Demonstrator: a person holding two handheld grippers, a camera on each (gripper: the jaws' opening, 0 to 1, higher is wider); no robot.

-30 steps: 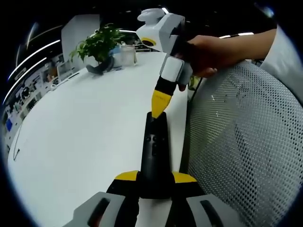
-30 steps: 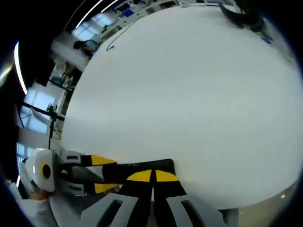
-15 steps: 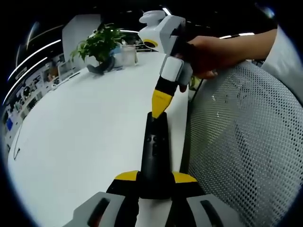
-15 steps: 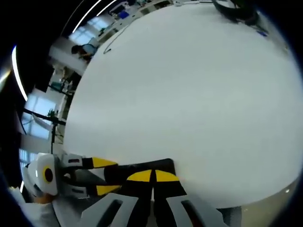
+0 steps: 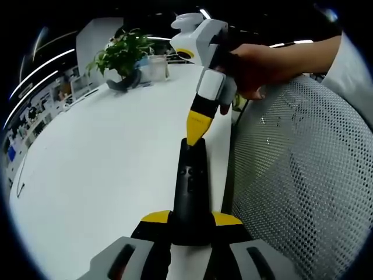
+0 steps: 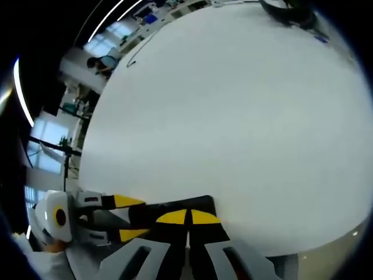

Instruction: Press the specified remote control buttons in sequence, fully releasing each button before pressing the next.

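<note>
In the left gripper view, the left hand-held gripper (image 5: 191, 224) clamps the near end of a black remote control (image 5: 190, 192) between its yellow-tipped jaws, holding it above the white desk (image 5: 99, 157), near the desk's edge. The remote runs straight away from the camera, its small buttons facing up. At its far end the right hand-held gripper (image 5: 197, 129) comes down from above, its yellow jaws drawn together into a single point that meets the remote's top end. A person's hand (image 5: 256, 67) grips that tool. Beside the remote, to the right, stands a grey mesh chair back (image 5: 297, 175). Far across the desk sit a potted plant (image 5: 123, 55) and a clear container (image 5: 157, 67).

In the right gripper view, the right hand-held gripper (image 6: 187, 217) shows its jaws pressed together over the remote, with the left hand-held gripper at the lower left.
</note>
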